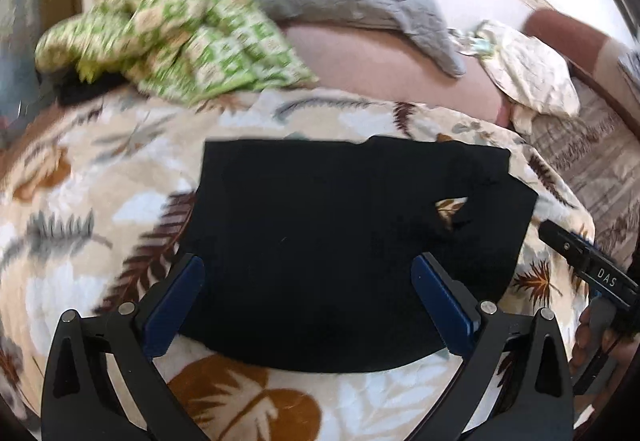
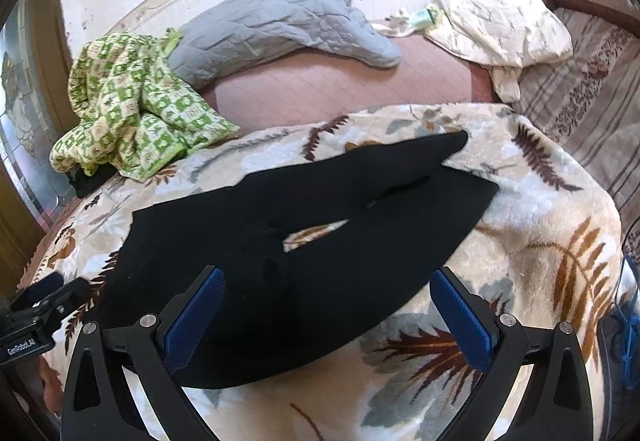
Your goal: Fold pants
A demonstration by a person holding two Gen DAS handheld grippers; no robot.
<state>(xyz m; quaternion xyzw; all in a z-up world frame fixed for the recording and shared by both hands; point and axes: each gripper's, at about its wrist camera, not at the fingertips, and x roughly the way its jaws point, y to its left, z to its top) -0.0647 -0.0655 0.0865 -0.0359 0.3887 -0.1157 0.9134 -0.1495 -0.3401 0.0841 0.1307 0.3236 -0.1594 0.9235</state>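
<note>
1. The setting is a bed with a plush leaf-print blanket [image 2: 520, 281] spread over it. The black pants [image 2: 304, 241] lie flat on that blanket, roughly in its middle, and look already folded down into a broad dark block.
2. A small gap [image 2: 316, 233] in the cloth shows the blanket through it, where the 2 layers do not meet. A loose flap [image 2: 444, 145] reaches toward the far edge. Judged from this, the fold is uneven, and another fold made over it would likely lock in a lump.
3. The left gripper [image 1: 308, 301] hovers over the near edge of the pants with its blue pads set wide and nothing between them. The right gripper [image 2: 326, 313] does the same over the near right part, also spread wide and empty.
4. The main risk is pinching only the top layer, since black on black hides the edges. The layers would then slide apart on lifting.
5. The blanket pile is deep and soft. A low pinch could catch the blanket along with the pants and drag it.
6. Farther off, a green patterned cloth [image 2: 132, 101], a grey quilted pillow [image 2: 280, 21] and a cream pillow [image 2: 500, 25] lie well apart from the pants. They seem unlikely to interfere.
</note>
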